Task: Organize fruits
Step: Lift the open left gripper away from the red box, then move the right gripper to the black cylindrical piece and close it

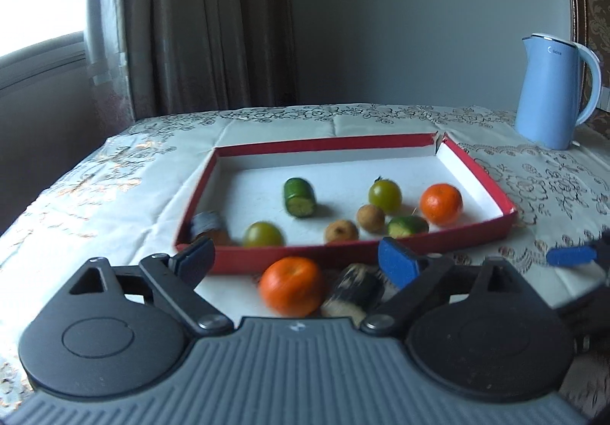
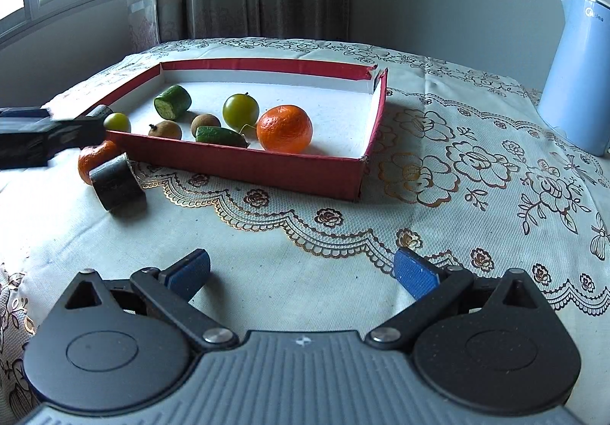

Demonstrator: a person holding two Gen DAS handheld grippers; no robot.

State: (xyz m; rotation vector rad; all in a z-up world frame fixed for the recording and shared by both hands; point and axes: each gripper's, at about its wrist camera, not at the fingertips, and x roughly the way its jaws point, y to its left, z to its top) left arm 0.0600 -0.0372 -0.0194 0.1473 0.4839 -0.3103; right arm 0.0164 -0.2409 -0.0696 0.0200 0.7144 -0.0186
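Left claw point(image 1: 295, 261) spread, empty; right claw point(image 2: 301, 272) spread, empty; lace tablecloth point(image 2: 438, 196), curtain point(image 1: 206, 21)

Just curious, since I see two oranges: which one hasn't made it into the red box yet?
The round orange lying on the tablecloth before the red cardboard box; the other sits inside.

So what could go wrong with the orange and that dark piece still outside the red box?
1. The orange outside the red box is round, and the left tool stands open around it. A nudge could roll it across the tablecloth.
2. The dark cut piece lies right beside it, so closing might catch both.
3. The box wall stands in the way; lifting too low could bump it.
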